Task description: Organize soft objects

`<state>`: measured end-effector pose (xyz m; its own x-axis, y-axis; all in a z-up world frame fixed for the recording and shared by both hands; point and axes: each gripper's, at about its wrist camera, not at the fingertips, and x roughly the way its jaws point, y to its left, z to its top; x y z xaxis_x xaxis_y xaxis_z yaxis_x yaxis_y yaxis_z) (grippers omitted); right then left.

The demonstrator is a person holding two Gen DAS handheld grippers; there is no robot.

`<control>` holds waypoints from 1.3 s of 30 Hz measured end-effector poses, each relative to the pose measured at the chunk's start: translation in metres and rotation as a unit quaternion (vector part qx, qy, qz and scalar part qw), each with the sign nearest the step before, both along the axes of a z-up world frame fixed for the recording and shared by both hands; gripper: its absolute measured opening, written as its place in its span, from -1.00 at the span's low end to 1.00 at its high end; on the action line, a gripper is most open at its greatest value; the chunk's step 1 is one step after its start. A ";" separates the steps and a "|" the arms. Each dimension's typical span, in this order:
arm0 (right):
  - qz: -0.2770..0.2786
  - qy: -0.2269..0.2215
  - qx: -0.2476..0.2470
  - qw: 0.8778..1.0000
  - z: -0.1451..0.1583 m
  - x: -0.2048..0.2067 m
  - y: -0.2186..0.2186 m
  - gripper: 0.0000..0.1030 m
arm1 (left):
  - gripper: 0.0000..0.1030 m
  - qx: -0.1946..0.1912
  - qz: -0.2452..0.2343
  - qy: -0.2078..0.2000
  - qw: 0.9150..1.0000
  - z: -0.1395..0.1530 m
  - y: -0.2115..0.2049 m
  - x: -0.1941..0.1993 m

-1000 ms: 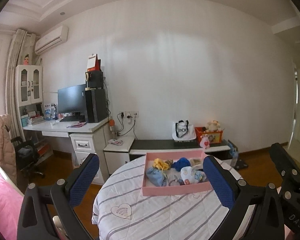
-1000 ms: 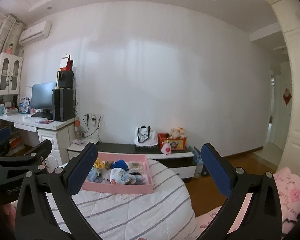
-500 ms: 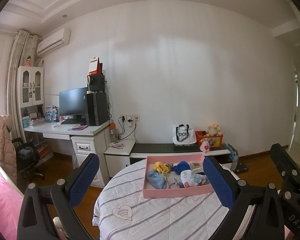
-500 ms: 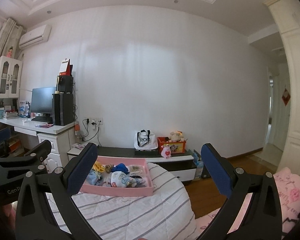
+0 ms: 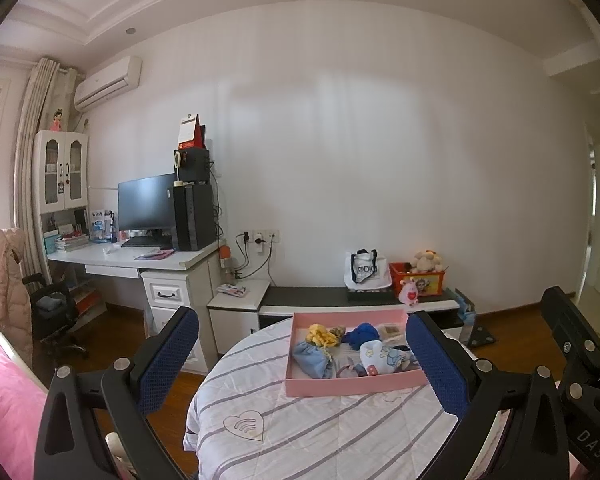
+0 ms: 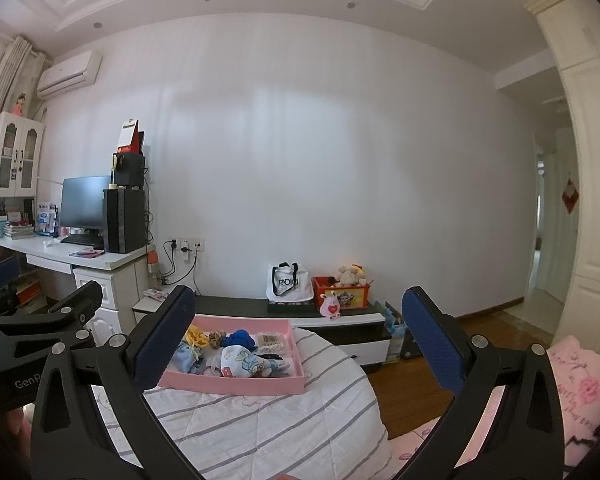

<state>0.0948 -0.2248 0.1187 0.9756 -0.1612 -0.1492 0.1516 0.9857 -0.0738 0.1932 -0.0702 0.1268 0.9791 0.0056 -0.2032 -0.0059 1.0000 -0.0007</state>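
Both views tilted upward since earlier frame | left gripper (image 5: 302, 364) jaws apart, empty | right gripper (image 6: 302, 340) jaws apart, empty | pink tray (image 5: 352, 385) of soft items at bench (image 5: 300, 432) far edge, near side bare

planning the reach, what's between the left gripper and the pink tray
Only bare striped quilt with a stitched heart. Nothing stands between the open left gripper and the pink tray; the left wrist view shows it.
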 end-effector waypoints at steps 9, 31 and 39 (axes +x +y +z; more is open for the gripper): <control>0.001 0.000 0.001 1.000 0.000 0.000 0.000 1.00 | 1.00 -0.001 0.001 0.001 1.000 0.000 0.002 -0.003; 0.003 0.003 0.004 1.000 0.003 -0.003 0.008 1.00 | 1.00 -0.006 0.002 0.002 1.000 -0.001 0.000 -0.001; 0.002 0.002 0.002 1.000 0.002 -0.003 0.010 1.00 | 1.00 -0.006 0.003 0.004 1.000 -0.001 -0.001 -0.002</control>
